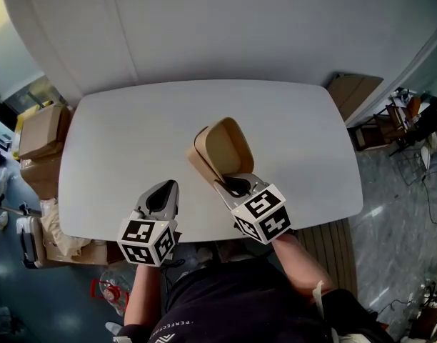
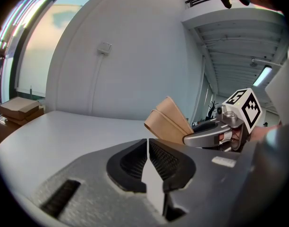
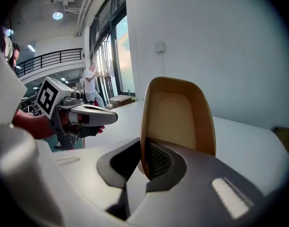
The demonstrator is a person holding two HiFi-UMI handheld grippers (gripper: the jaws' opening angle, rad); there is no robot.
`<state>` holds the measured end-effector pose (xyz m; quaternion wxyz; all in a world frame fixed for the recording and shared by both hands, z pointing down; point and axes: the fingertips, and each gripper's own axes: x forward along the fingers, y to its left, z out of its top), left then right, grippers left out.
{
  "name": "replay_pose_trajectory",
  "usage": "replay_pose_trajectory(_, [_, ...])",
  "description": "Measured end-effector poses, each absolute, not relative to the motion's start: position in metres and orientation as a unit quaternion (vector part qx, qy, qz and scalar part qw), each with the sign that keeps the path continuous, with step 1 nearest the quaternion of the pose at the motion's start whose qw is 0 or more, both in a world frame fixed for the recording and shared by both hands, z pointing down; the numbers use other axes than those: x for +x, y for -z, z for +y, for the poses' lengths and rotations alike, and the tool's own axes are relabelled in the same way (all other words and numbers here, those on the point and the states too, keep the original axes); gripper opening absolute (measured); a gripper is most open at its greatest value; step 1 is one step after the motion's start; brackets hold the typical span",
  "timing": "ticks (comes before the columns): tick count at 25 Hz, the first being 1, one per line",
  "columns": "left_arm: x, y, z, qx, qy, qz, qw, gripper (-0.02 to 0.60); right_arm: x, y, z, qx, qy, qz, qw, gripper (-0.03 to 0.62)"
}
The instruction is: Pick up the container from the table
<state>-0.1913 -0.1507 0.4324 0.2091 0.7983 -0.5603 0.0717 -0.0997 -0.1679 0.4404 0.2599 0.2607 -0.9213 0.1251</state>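
Observation:
A tan paper container (image 1: 222, 148) is tilted up on edge above the white table (image 1: 118, 141), its open inside facing the camera. My right gripper (image 1: 231, 183) is shut on the container's near rim, the thin wall pinched between the pads. In the right gripper view the container (image 3: 180, 117) rises from the jaws of the right gripper (image 3: 143, 162). My left gripper (image 1: 163, 191) hovers over the table's front edge, left of the container, shut and empty. In the left gripper view the left gripper (image 2: 148, 149) has its pads touching, with the container (image 2: 167, 122) and right gripper (image 2: 208, 135) ahead to the right.
Cardboard boxes (image 1: 40, 131) are stacked on the floor left of the table. A flat brown board (image 1: 355, 91) leans by the wall at the right. A curved white wall stands behind the table. A person (image 3: 91, 82) stands far back by the windows.

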Motion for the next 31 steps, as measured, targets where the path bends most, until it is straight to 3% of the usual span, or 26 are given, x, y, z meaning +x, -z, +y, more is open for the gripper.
replay_pose_trajectory(31, [-0.1864,-0.4329,-0.1564,0.803,-0.074,-0.553,0.209,0.003,-0.107,-0.4338,-0.1679,0.253,-0.133,-0.928,0.239,0.025])
